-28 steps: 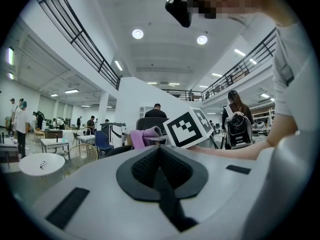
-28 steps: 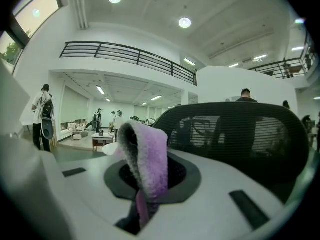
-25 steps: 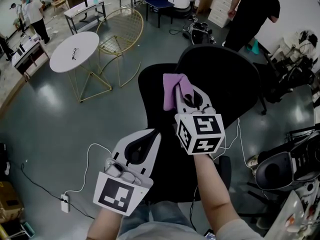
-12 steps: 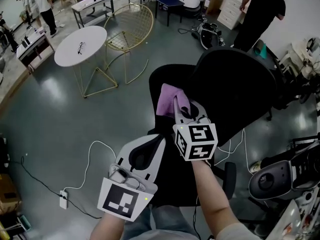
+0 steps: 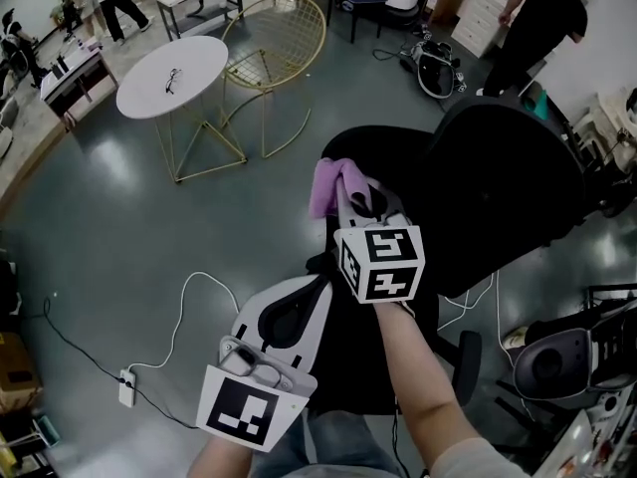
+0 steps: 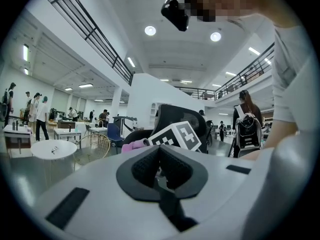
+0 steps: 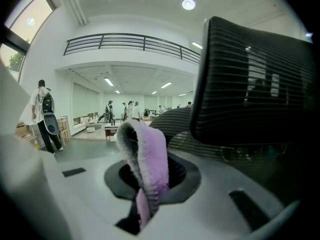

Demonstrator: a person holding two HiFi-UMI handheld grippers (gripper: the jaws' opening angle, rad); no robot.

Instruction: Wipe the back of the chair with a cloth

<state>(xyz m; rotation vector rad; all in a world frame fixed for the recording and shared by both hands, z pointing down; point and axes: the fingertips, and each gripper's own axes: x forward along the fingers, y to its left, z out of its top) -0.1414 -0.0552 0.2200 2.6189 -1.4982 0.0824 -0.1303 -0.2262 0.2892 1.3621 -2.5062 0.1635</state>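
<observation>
A black mesh office chair (image 5: 508, 182) stands in front of me, its backrest (image 7: 260, 84) filling the right of the right gripper view. My right gripper (image 5: 350, 189) is shut on a purple cloth (image 5: 328, 185), which sticks up between the jaws (image 7: 147, 169). The cloth hangs just left of the backrest, over the seat's left edge, and I cannot tell if it touches the chair. My left gripper (image 5: 317, 289) is lower, near my body, shut with nothing in it; in the left gripper view its jaws meet at the gripper tip (image 6: 161, 176).
A round white table (image 5: 171, 63) and a gold wire chair (image 5: 274, 30) stand at the far left. A white cable and power strip (image 5: 126, 386) lie on the floor at left. Another black chair base (image 5: 567, 357) and clutter sit at right. People stand in the background.
My right gripper with the cloth has drawn left and back, off the backrest's face toward its left side. The head view has shifted; the left gripper stays low.
</observation>
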